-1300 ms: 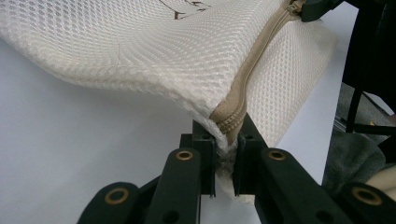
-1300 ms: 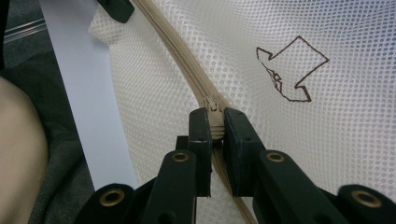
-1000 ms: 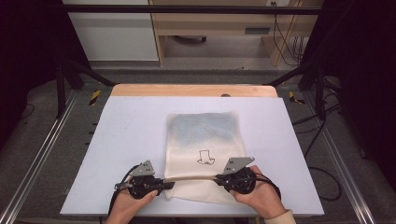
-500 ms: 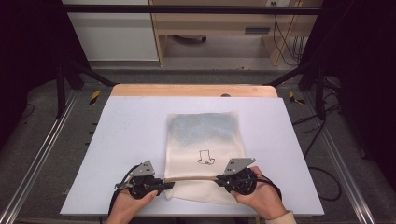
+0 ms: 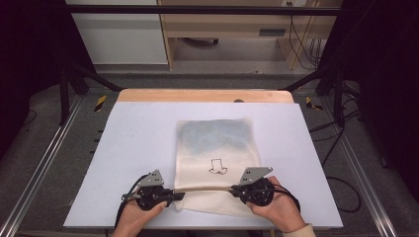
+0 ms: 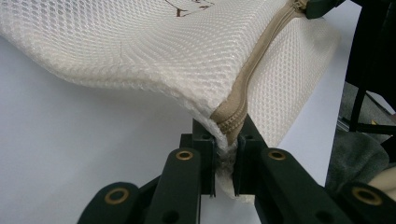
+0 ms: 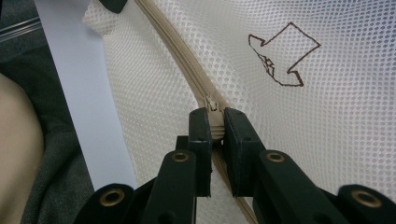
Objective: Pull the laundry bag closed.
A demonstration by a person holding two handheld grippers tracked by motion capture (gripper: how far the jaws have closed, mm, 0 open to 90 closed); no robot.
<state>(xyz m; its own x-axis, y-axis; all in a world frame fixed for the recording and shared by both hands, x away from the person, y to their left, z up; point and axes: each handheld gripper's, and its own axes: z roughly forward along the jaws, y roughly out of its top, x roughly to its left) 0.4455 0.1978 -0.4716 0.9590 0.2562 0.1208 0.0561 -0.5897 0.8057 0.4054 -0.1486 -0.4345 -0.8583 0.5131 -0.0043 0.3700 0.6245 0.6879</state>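
High view: both grippers' fingers clamp the mesh bag's (image 5: 215, 148) zipper (image 5: 205, 188) on the white table (image 5: 133, 143).

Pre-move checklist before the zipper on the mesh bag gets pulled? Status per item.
1. Left tool clamped on the zipper end at the corner of the mesh bag: ok, jaws shut on the tape and fabric.
2. Right tool on the zipper pull: ok, jaws pinch the zipper at the slider; whether it holds the tab itself, cannot tell.
3. Zipper stretched between the two tools: ok, in the high view it runs in a nearly straight line.
4. Bag flat on the white table: ok at the far end; the near edge is lifted.
5. Zipper open or closed along its run: cannot tell.
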